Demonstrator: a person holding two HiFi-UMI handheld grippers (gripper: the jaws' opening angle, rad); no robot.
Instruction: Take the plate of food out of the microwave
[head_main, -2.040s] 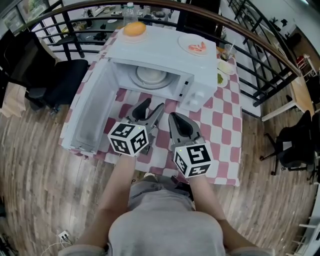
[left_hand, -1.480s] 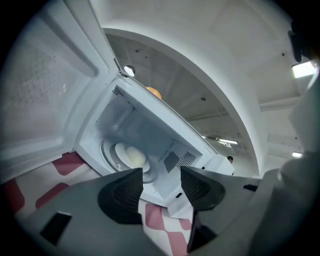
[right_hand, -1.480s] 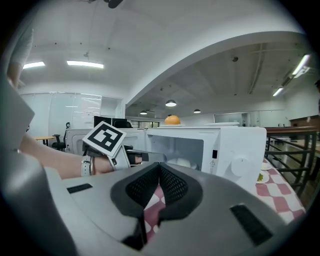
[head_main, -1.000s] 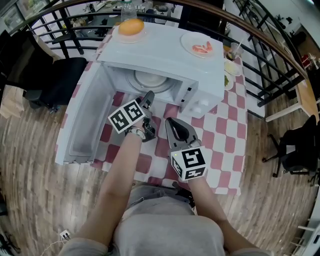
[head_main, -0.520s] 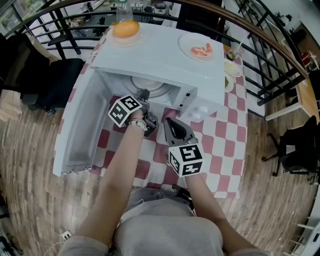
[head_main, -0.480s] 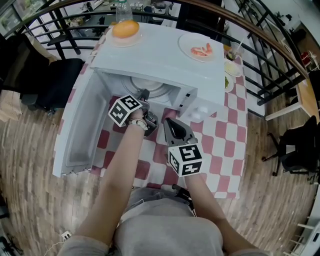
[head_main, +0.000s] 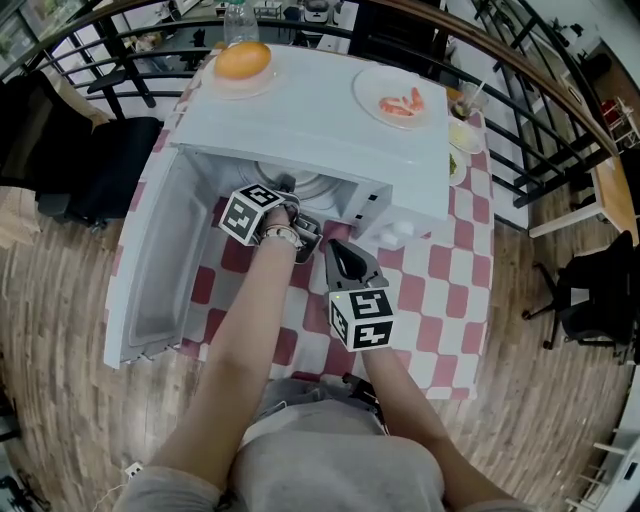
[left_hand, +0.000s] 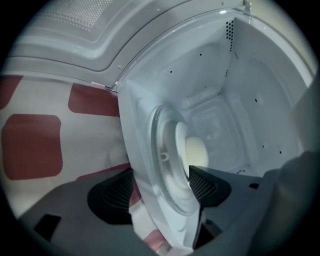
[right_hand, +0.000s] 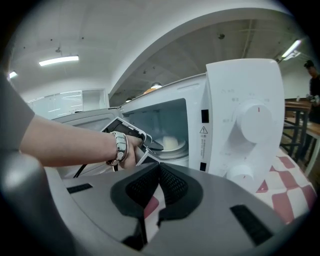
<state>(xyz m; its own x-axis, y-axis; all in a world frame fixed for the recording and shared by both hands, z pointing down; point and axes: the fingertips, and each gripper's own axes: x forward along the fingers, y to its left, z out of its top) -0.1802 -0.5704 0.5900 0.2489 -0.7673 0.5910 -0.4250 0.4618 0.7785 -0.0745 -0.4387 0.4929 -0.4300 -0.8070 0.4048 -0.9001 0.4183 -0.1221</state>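
The white microwave (head_main: 320, 110) stands with its door (head_main: 160, 260) swung open to the left. On the glass turntable (left_hand: 162, 165) inside lies a white plate (left_hand: 181, 145) with pale food (left_hand: 196, 152). My left gripper (left_hand: 160, 192) is at the cavity's mouth, turned on its side. Its jaws are opening. The microwave's front sill and the turntable's rim lie between them, and the pads press on nothing. My right gripper (right_hand: 159, 186) hangs over the table in front of the microwave's control panel (right_hand: 245, 120). It is shut with nothing in it.
Two plates rest on top of the microwave: one with an orange bun (head_main: 243, 62), one with shrimp (head_main: 400, 100). Small dishes (head_main: 455, 135) sit right of it on the red-and-white checkered tablecloth (head_main: 440, 280). A dark railing (head_main: 520, 110) runs behind the table.
My left gripper has moved from above the table's front forward to the microwave's opening. The right gripper has stayed in front of the microwave, shifting only slightly.
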